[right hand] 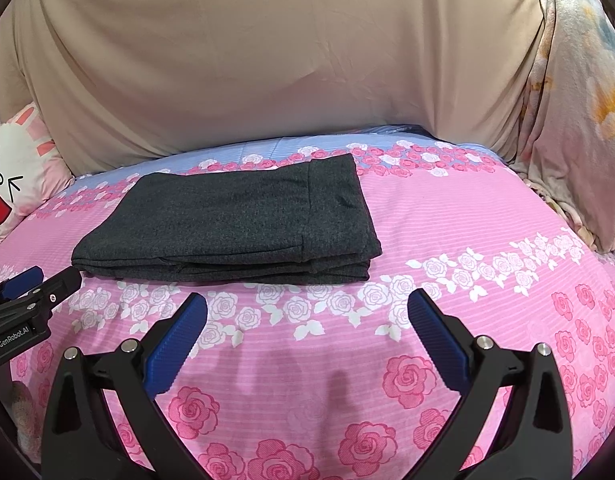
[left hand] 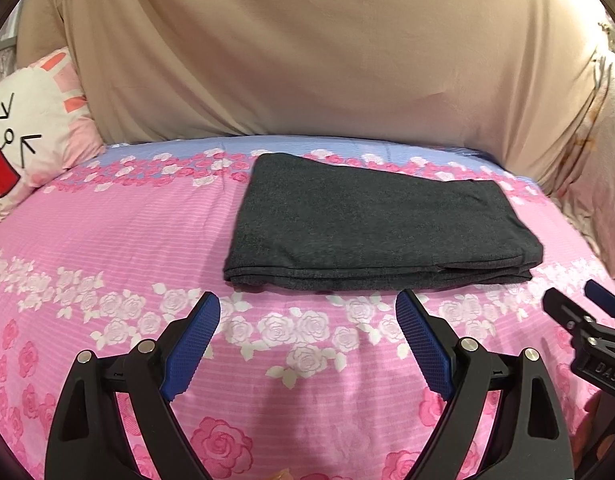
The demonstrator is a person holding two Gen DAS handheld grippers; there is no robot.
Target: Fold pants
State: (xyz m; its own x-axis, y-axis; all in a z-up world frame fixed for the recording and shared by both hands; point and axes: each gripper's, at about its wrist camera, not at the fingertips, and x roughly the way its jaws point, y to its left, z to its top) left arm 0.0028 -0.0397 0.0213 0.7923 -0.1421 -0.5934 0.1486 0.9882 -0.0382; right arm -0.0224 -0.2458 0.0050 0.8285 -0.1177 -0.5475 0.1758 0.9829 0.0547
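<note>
The dark grey pants [left hand: 367, 220] lie folded into a flat rectangular stack on the pink rose-print bedsheet [left hand: 107, 240]. They also show in the right wrist view [right hand: 235, 220]. My left gripper [left hand: 307, 308] is open and empty, held just in front of the stack's near edge. My right gripper [right hand: 307, 308] is open and empty, in front of the stack and off its right corner. Each gripper shows at the edge of the other's view: the right one in the left wrist view [left hand: 579, 308], the left one in the right wrist view [right hand: 39, 284].
A beige cloth-covered backrest [left hand: 307, 60] rises behind the bed. A white and pink bunny pillow [left hand: 31, 128] sits at the far left. A floral blanket [right hand: 579, 120] hangs at the far right. A blue band of sheet [right hand: 307, 148] runs along the back.
</note>
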